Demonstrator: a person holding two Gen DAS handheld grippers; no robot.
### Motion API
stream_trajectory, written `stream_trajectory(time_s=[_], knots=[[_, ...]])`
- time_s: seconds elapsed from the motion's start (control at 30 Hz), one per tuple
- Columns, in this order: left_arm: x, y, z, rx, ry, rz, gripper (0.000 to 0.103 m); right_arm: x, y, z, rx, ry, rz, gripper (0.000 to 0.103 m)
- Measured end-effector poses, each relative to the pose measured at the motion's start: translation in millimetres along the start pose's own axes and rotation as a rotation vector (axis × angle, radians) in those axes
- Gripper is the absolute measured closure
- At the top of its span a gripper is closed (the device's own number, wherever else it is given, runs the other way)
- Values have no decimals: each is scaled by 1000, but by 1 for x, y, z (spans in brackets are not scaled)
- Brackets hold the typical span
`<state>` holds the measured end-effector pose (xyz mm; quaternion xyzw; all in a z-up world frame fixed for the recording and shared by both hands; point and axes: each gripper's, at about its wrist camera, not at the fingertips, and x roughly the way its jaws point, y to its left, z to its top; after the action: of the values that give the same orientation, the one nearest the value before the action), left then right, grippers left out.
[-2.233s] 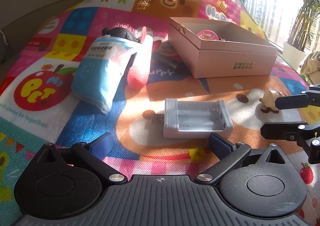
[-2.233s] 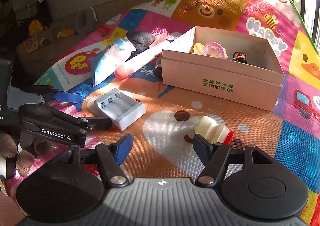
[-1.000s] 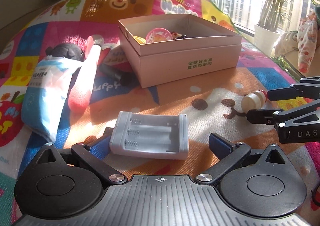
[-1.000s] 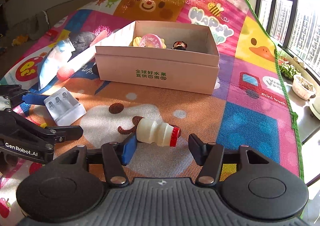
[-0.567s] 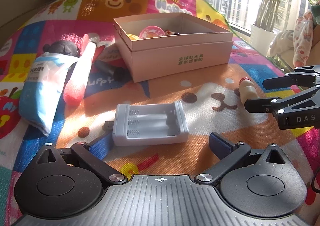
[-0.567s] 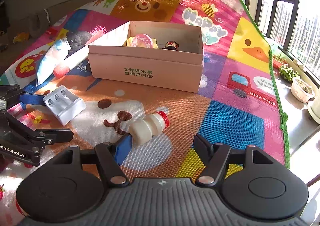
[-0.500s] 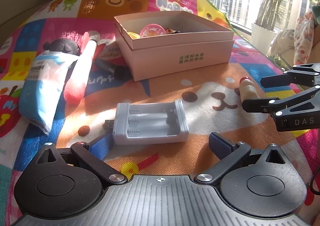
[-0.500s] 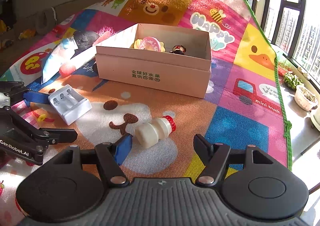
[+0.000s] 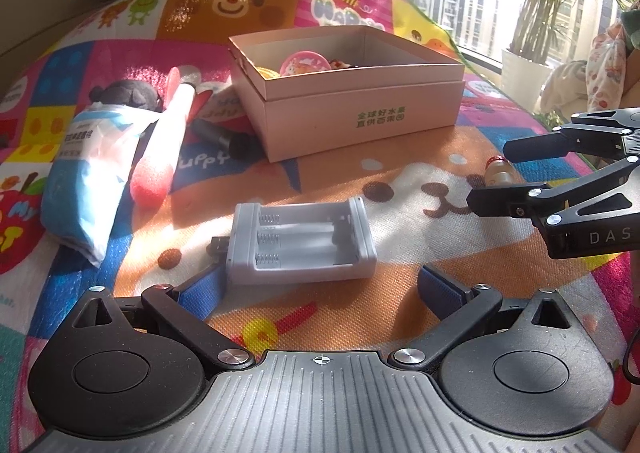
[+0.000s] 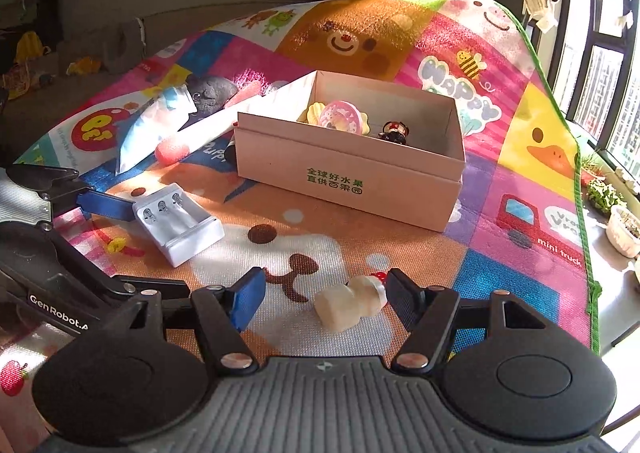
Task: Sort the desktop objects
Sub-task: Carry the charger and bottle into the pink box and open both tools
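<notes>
A grey battery charger lies on the colourful play mat between the fingers of my left gripper, which is open; its left blue pad sits at the charger's near corner. A small cream bottle with a red cap lies on the mat inside my right gripper, cap against the right pad, the left pad well apart from it. The right gripper is open. A pink cardboard box stands behind, holding a pink round toy and a small dark figurine. In the left wrist view, the right gripper straddles the bottle.
Left of the box lie a blue-white packet, a pink foam stick, a black plush toy and a dark cylinder. The mat's green edge drops off on the right toward a windowsill with plants.
The right gripper has rolled and shifted; the bottle, earlier by its left pad, now lies turned with its cap at the right pad. The left gripper and charger have hardly moved.
</notes>
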<state>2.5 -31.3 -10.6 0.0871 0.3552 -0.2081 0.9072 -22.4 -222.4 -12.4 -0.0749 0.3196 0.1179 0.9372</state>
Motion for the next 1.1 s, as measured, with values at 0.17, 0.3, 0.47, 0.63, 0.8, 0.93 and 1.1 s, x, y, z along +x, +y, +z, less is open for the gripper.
stream_trajectory(time_s=[0.17,0.3,0.47,0.63,0.8,0.93,1.1], knots=[[-3,0,1,2,12,1,0,15,-18,2,-6,40,52,36],[-6,5,8,-18,-17,10,0,19,-29,-1,27,71,82,57],[8,7,22,12,-9,52,0,11,-24,-8,17,54,99,56],[24,10,28,-9,37,28,0,7,-17,-8,-3,50,110,56],[24,10,26,-46,27,48,0,6,-14,-6,8,63,95,56],[15,3,21,-35,12,46,8,-2,-9,-4,1,64,90,56],[1,-2,11,-27,18,23,8,-21,2,-2,-31,44,82,56]])
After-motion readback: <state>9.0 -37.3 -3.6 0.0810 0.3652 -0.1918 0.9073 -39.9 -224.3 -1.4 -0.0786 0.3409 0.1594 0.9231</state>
